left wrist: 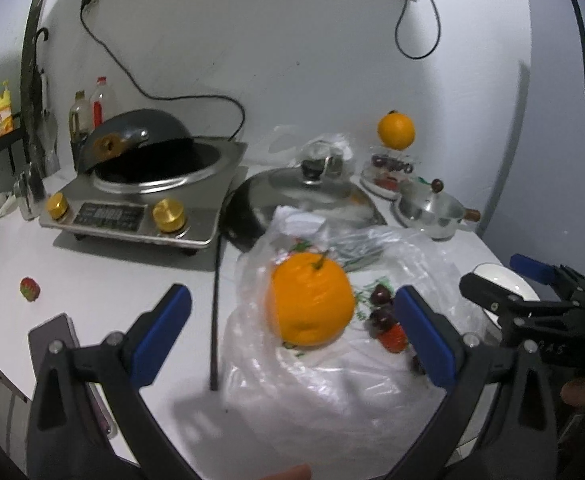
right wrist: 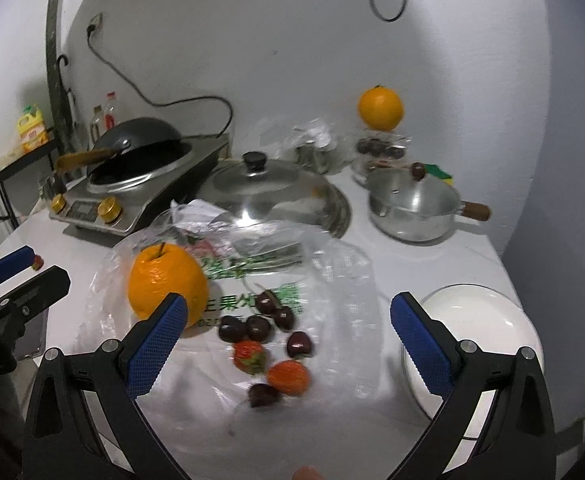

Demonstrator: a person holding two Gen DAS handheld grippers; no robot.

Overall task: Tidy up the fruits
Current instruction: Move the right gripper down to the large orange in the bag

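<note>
With both my left gripper (left wrist: 292,328) and right gripper (right wrist: 288,340) spread wide and empty, I judge the round orange fruit (right wrist: 167,285) on the crinkled clear plastic bag (right wrist: 332,280), just beside the dark cherries (right wrist: 258,326), may roll if the slippery film shifts.

A clear plastic bag (right wrist: 252,280) is spread flat on the white counter (right wrist: 432,256). On it an orange (right wrist: 164,280) is seen at the left, with dark cherries (right wrist: 258,326) and two strawberries (right wrist: 288,376) near its middle. The right gripper (right wrist: 288,328) is held above them with its blue fingers (right wrist: 156,344) wide apart. A white plate (right wrist: 488,328) lies just right of the bag. The left gripper (right wrist: 20,276) is seen at the left edge. A second orange (right wrist: 380,108) is perched on a clear container at the back.
</note>
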